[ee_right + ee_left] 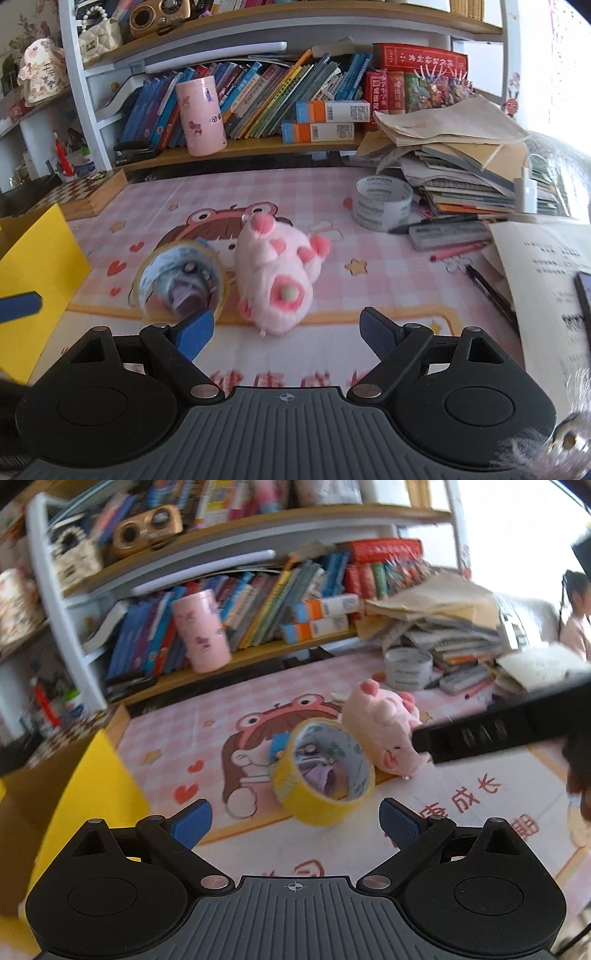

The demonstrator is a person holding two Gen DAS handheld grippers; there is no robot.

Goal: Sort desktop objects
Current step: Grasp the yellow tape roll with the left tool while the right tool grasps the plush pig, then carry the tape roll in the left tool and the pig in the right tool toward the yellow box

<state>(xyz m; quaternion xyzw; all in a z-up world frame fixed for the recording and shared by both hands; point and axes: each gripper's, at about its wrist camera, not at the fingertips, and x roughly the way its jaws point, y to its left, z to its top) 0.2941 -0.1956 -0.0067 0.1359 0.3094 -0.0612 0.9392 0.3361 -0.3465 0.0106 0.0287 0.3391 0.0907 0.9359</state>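
Both grippers hover over the pink checked desk mat (369, 295), and neither has anything in its grasp. The left gripper (295, 821) has its blue pads spread wide, and just ahead of them stands a roll of yellow tape (323, 771), tipped on its edge, its printed inner core facing the camera. Right beside it, touching or nearly so, lies a pink plush pig (277, 273), fluffy, pale pink with darker pink feet and a small round tail, sprawled on the mat's cartoon print. The right gripper (286, 334) is wide open too, the pig sitting just beyond its fingertips, apart from the pads. A yellow box (37, 277) stands at the left edge. Farther back by the stacked papers rests a clear tape roll (382, 206).
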